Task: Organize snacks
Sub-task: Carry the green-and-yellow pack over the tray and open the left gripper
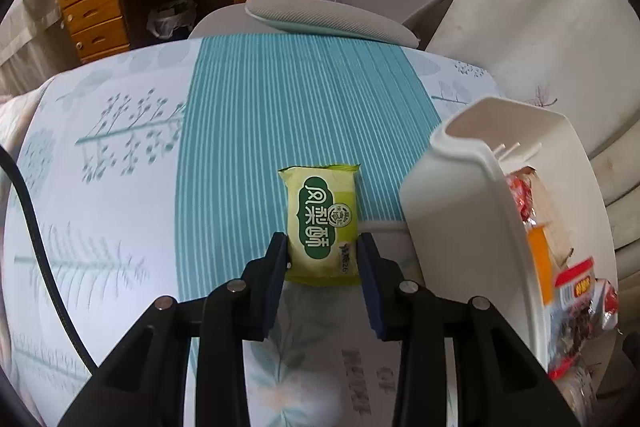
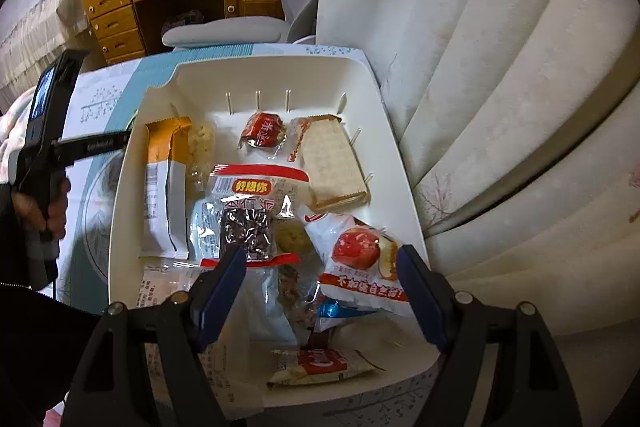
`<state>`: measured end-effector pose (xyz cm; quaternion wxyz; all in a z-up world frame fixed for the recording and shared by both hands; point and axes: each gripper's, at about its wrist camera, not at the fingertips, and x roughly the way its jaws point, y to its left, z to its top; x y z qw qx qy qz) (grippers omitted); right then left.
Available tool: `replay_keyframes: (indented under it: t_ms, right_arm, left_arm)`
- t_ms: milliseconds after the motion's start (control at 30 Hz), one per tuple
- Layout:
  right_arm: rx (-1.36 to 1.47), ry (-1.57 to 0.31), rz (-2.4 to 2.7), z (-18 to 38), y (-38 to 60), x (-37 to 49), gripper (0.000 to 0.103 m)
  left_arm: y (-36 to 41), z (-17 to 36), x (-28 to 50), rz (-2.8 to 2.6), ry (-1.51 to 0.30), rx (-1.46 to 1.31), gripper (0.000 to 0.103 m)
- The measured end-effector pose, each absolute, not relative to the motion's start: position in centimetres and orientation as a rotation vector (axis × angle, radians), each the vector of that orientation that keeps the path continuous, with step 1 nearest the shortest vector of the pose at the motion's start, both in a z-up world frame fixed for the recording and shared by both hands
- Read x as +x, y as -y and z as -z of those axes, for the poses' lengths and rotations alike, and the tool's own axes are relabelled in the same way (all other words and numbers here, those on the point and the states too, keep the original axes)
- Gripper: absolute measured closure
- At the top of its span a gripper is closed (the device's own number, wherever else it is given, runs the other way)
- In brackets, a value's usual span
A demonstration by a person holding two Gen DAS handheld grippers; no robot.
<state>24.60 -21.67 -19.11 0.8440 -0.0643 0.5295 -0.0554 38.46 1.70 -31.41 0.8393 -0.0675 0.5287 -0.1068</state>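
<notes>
Left gripper [image 1: 323,247]: jaws clamped on the near end of the green snack packet [image 1: 322,223], which lies on the patterned cloth [image 1: 120,207]. White bin [image 1: 452,195] at 3 o'clock. Right gripper [image 2: 320,287]: jaws apart, above the bin's snacks [image 2: 248,211].

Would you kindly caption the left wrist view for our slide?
Left tool closed on a green snack packet lying on the patterned cloth, beside the white bin.
</notes>
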Motion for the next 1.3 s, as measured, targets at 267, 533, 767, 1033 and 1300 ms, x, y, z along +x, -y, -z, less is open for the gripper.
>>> replay_keyframes:
  t_ms: [267,533,767,1033,1300]
  right_arm:
    - [-0.085,-1.093,0.063,18.1,22.6,23.0,0.025]
    - [-0.045,-1.079,-0.054,17.2,23.9,22.0,0.025]
    - [-0.036,-1.054,-0.157,16.6,25.4,21.3,0.025]
    - [-0.033,-1.045,-0.224,16.4,27.5,20.3,0.025]
    - [-0.012,-1.052,-0.232,16.5,28.9,18.8,0.025]
  left_arm:
    - [-2.7,28.0,33.5,0.160,-1.123,-0.211,0.069]
    - [-2.1,23.0,27.9,0.120,-1.082,-0.290,0.069]
    - [1.5,19.4,24.1,0.145,-1.020,-0.319,0.069]
    - [8.2,17.6,22.7,0.234,-0.991,-0.315,0.069]
    - [11.7,17.3,22.7,0.290,-1.016,-0.291,0.067]
